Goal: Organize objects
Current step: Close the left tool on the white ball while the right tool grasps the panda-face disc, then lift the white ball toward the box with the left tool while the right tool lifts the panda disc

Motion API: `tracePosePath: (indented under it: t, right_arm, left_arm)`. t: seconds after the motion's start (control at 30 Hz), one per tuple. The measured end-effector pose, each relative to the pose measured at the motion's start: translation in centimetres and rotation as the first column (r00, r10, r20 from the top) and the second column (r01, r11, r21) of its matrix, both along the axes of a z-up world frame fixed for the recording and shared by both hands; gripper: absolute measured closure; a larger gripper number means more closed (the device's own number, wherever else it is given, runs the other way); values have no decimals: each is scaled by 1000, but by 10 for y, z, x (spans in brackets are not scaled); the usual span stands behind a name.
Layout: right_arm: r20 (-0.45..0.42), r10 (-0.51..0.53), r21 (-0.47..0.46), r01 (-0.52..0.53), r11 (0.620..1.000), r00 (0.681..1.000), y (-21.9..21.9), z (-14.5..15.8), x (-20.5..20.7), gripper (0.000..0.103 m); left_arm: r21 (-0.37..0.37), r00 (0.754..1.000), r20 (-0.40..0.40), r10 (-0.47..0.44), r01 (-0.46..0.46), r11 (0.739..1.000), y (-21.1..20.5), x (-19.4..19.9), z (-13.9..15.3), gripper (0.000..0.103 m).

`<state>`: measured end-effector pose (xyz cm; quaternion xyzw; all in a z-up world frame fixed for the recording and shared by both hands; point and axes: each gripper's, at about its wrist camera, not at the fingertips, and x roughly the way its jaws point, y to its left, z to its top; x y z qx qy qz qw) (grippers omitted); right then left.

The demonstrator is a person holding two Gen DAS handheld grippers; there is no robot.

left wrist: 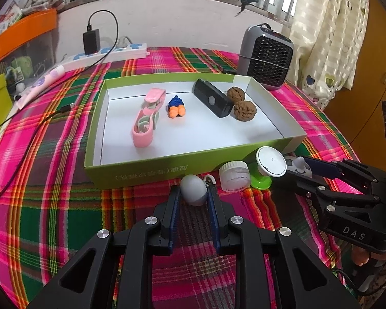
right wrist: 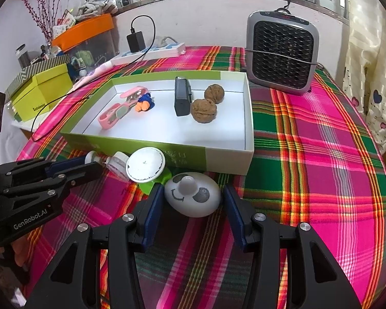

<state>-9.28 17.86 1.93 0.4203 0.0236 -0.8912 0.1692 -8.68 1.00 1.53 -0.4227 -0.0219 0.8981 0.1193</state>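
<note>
Both wrist views low, close, facing window — left from left, sharing green box (left wrist: 151,172) (right wrist: 218,159)

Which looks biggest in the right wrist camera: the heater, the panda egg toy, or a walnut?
1. Heater, biggest.
2. Panda egg toy, though it sits right by the camera between the right gripper fingers, so it looks bigger.
3. Front walnut, smallest. The back walnut looks about alike.
</note>
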Motion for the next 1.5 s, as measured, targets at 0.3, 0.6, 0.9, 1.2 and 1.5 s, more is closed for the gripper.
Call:
tracePosePath:
  t: [0.3, 0.6, 0.9, 1.2, 1.5]
  right_arm:
    - [-2, 1, -3, -1, 1000, 1000, 0, 1, 2, 54]
    - [-17, -2, -12, 2, 1000, 1000, 3, 6, 5, 54]
    - [-22, 2, -18, -3, 1000, 1000, 4, 8, 7, 54]
    - [-51, 5, -25, -6, 1000, 999, 6, 20, 10, 54]
    - [-84, 27, -26, -29, 999, 996, 0, 37, 4, 54]
  left_arm:
    - [3, 1000, -4, 3, -3, 1000, -2, 2, 3, 84]
    - [5, 1000, -18, 4, -4, 1000, -1, 6, 7, 84]
    - [7, 1000, -24, 6, -6, 1000, -2, 8, 10, 84]
    - [17, 999, -48, 21, -21, 1000, -7, 13, 22, 84]
    - [28, 997, -64, 43, -41, 999, -13, 8, 31, 84]
